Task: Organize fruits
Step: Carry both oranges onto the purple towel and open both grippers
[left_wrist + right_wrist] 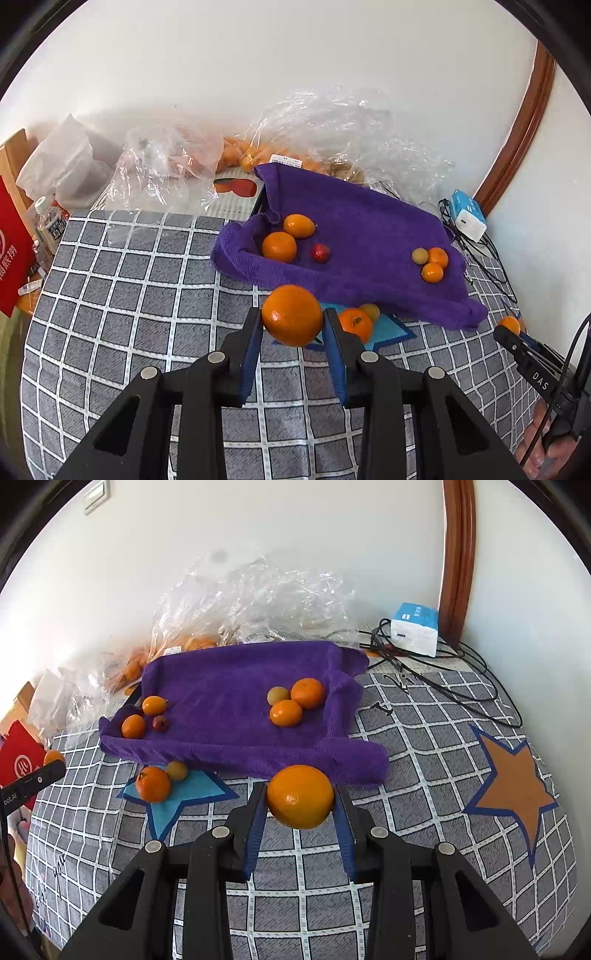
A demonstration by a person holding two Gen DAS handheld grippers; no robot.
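Note:
My left gripper (pixel 292 326) is shut on a large orange (pixel 292 314) and holds it above the checked cloth, just in front of the purple towel (pixel 369 236). My right gripper (pixel 300 805) is shut on another orange (pixel 300 795) before the towel's (pixel 229 686) near edge. The towel holds two oranges and a small red fruit (pixel 320 253) at its left end, and two small oranges with a pale yellow fruit (pixel 277 695) at its right end. An orange (pixel 152 783) and a pale fruit (pixel 177 770) lie on a blue star patch (pixel 177 801).
Clear plastic bags (pixel 251 602) with more oranges lie behind the towel against the white wall. A blue and white box (pixel 415 627) with black cables (pixel 461 686) sits at the back right. A red box (pixel 11 254) and a water bottle (pixel 50 221) stand at the left. An orange star patch (pixel 513 786) marks the cloth.

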